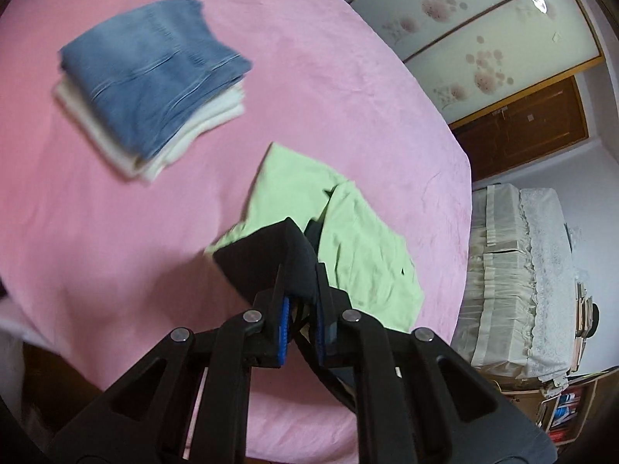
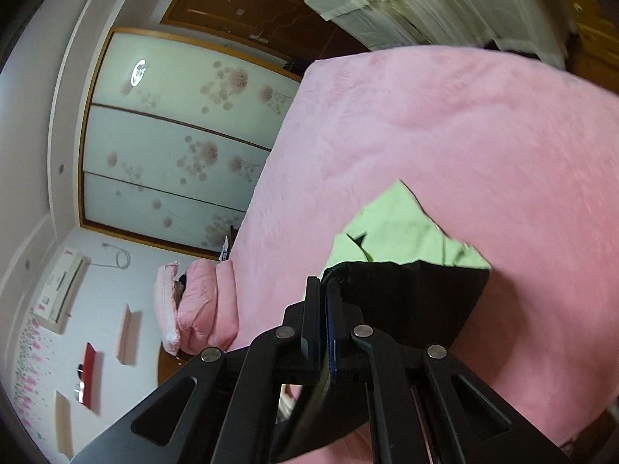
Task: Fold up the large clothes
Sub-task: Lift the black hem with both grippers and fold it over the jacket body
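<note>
Both claws clamp the black garment [image 1: 267,259]: left claw [image 1: 300,323] and right claw [image 2: 325,332] lift it above the pink bed [image 1: 116,239] (green garment [image 1: 359,255] lies beneath).

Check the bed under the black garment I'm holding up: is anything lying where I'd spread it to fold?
Yes. A crumpled light green garment lies on the pink bedspread just beyond the black garment, which both the left gripper and right gripper pinch. The folded jeans stack sits farther off, clear of it.
</note>
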A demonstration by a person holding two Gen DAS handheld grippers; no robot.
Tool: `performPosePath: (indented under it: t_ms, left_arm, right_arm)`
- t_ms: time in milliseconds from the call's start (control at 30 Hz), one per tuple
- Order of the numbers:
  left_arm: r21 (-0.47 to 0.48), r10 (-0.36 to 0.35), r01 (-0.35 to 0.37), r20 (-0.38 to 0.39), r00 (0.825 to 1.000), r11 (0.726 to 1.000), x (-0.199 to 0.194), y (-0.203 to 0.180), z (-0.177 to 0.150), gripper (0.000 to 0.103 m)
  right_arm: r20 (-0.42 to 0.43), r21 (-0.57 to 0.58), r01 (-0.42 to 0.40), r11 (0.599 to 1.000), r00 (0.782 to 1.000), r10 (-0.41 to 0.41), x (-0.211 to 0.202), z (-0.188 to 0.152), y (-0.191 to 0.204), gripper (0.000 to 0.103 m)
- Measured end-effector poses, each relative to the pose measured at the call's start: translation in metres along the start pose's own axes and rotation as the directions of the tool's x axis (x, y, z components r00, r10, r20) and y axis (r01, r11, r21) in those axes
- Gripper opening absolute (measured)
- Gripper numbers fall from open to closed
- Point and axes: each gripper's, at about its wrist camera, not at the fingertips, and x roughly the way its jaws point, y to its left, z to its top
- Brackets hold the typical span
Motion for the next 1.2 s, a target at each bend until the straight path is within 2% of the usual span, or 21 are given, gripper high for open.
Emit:
performPosePath:
  t_ms: [167, 300, 500, 667, 733, 767, 867, 900, 967, 1067, 1200]
  left_arm:
    - [0.031, 0.031, -0.03, -0.034, 0.999, 0.999, 0.048, -0.035, 0.065, 0.007]
    - [0.08, 0.058, -0.052, -0.073, 0.996, 0.995, 0.093, -0.061, 0.104, 0.007]
    - [0.172, 0.147, -0.124, -0.127, 0.981, 0.977, 0.165, -0.097, 0.147, 0.007]
    - [0.262, 0.259, -0.213, -0.155, 0.953, 0.941, 0.232, -0.119, 0.172, 0.009]
    - [0.268, 0.302, -0.255, -0.15, 0.942, 0.929, 0.249, -0.124, 0.179, 0.016]
    - [0.278, 0.332, -0.287, -0.13, 0.934, 0.917, 0.255, -0.128, 0.182, 0.023]
    - [0.325, 0.363, -0.328, -0.052, 0.93, 0.887, 0.252, -0.142, 0.182, 0.049]
    - [0.336, 0.36, -0.331, -0.028, 0.932, 0.882, 0.248, -0.145, 0.179, 0.055]
    - [0.344, 0.346, -0.327, 0.007, 0.938, 0.88, 0.236, -0.147, 0.169, 0.058]
    - [0.374, 0.313, -0.294, 0.011, 0.95, 0.879, 0.225, -0.145, 0.142, 0.058]
    - [0.465, 0.27, -0.261, 0.049, 0.962, 0.846, 0.226, -0.14, 0.079, 0.058]
  right_arm:
    - [0.027, -0.016, 0.034, 0.999, 0.999, -0.034, 0.04, 0.039, 0.033, 0.002]
    - [0.055, -0.011, 0.062, 0.998, 0.997, -0.061, 0.072, 0.066, 0.049, 0.002]
    - [0.062, -0.02, 0.132, 0.991, 0.989, -0.131, 0.139, 0.106, 0.058, 0.002]
    - [0.013, -0.051, 0.213, 0.976, 0.977, -0.212, 0.22, 0.147, 0.054, 0.002]
    - [-0.006, -0.075, 0.266, 0.961, 0.964, -0.268, 0.265, 0.161, 0.052, 0.003]
    - [-0.017, -0.089, 0.289, 0.953, 0.956, -0.292, 0.28, 0.165, 0.051, 0.003]
    - [-0.013, -0.152, 0.34, 0.928, 0.938, -0.346, 0.315, 0.175, 0.057, 0.007]
    - [0.0, -0.177, 0.355, 0.918, 0.933, -0.36, 0.324, 0.177, 0.061, 0.017]
    - [0.003, -0.234, 0.361, 0.903, 0.929, -0.371, 0.335, 0.177, 0.068, 0.035]
    - [-0.067, -0.324, 0.313, 0.893, 0.934, -0.351, 0.343, 0.165, 0.076, 0.035]
    - [-0.149, -0.436, 0.251, 0.864, 0.927, -0.345, 0.354, 0.126, 0.077, 0.035]
